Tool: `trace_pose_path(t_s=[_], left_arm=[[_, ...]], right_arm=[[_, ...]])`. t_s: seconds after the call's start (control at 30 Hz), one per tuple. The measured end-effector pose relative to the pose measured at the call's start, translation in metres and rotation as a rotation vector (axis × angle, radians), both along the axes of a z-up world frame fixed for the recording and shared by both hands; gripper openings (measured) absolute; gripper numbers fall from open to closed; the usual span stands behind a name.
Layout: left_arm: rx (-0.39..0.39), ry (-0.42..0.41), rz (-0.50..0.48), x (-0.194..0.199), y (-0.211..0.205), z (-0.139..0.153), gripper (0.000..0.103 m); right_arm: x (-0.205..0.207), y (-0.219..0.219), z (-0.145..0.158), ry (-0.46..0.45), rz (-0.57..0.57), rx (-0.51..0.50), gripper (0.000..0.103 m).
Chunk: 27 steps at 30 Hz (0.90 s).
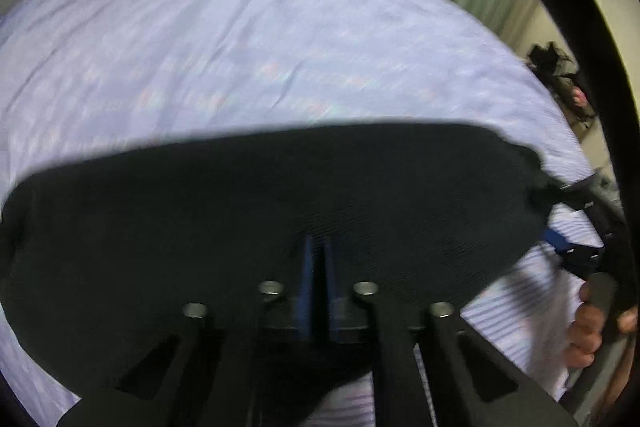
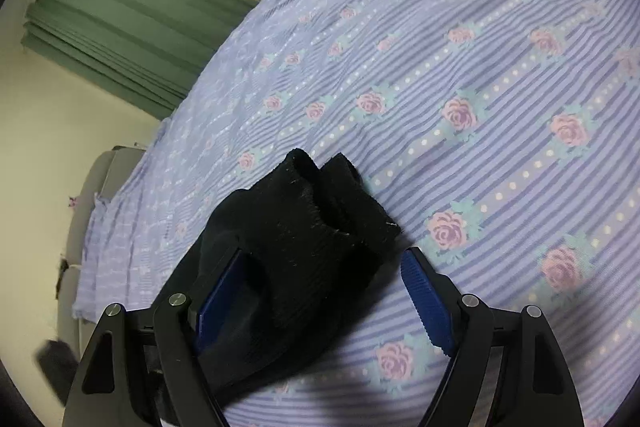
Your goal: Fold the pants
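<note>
The black pants [image 1: 256, 203] spread wide across the lower half of the left wrist view, above the striped bed sheet [image 1: 260, 51]. My left gripper [image 1: 317, 247] is shut on the pants, its blue pads pinching the cloth. In the right wrist view a bunched end of the pants [image 2: 296, 251] lies between the open jaws of my right gripper [image 2: 324, 263]. The left blue pad [image 2: 218, 297] is against the cloth; the right blue pad [image 2: 424, 299] stands apart from it. The right gripper also shows in the left wrist view [image 1: 576, 223], at the pants' right end.
The bed carries a lilac striped sheet with pink roses [image 2: 480, 87]. Green curtains [image 2: 128, 15] hang behind it. A dark bundle [image 1: 560, 75] lies beyond the bed's right edge. A hand [image 1: 592, 327] holds the other gripper's handle.
</note>
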State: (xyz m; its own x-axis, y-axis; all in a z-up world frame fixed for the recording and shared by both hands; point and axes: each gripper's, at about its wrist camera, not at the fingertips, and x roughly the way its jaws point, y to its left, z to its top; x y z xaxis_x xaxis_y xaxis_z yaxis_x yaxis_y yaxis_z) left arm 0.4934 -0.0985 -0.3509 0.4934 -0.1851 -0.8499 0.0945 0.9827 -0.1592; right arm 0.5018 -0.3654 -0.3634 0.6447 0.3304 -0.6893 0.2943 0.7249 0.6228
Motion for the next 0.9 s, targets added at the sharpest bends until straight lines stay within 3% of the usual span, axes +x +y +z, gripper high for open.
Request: trace_pose_path(t_s=[0.13,0.2,0.27,0.33,0.4,0.53,0.63,0.7,0.73,0.77,0.9], left_arm=[[-0.022,0.019,0.001,-0.002,0.012,-0.007,0.004],[-0.023,0.022,-0.005,-0.003,0.012,-0.009,0.004],[-0.019,0.023,-0.013,-0.004,0.013,-0.012,0.004],[-0.022,0.026,-0.014,-0.004,0.014,-0.014,0.004],[-0.041,0.040,-0.003,-0.003,0.018,-0.015,0.004],[-0.078,0.086,-0.010,0.008,0.020,-0.016,0.004],[-0.080,0.091,-0.042,0.015,0.024,0.011,0.004],[-0.110,0.033,-0.036,0.007,0.038,0.040,0.018],[-0.138,0.009,-0.035,0.003,0.047,0.055,0.033],[-0.160,-0.008,-0.035,-0.001,0.058,0.068,0.038],[-0.176,-0.064,-0.016,-0.022,0.106,0.113,0.040]], right_arm=[[0.011,0.012,-0.004,-0.007,0.056,-0.040,0.079],[0.015,0.014,-0.005,-0.002,0.070,-0.051,0.067],[0.019,0.017,-0.008,0.008,0.079,-0.023,0.048],[0.017,0.018,-0.005,0.009,0.072,-0.019,0.038],[0.010,0.020,0.007,0.002,0.059,-0.062,0.031],[-0.012,0.040,0.057,-0.061,0.054,-0.209,0.028],[-0.028,0.074,0.102,-0.113,0.079,-0.389,0.028],[-0.038,0.097,0.128,-0.163,0.108,-0.488,0.028],[-0.042,0.112,0.143,-0.191,0.132,-0.534,0.028],[-0.045,0.127,0.156,-0.213,0.155,-0.572,0.028],[-0.049,0.166,0.188,-0.271,0.225,-0.654,0.027]])
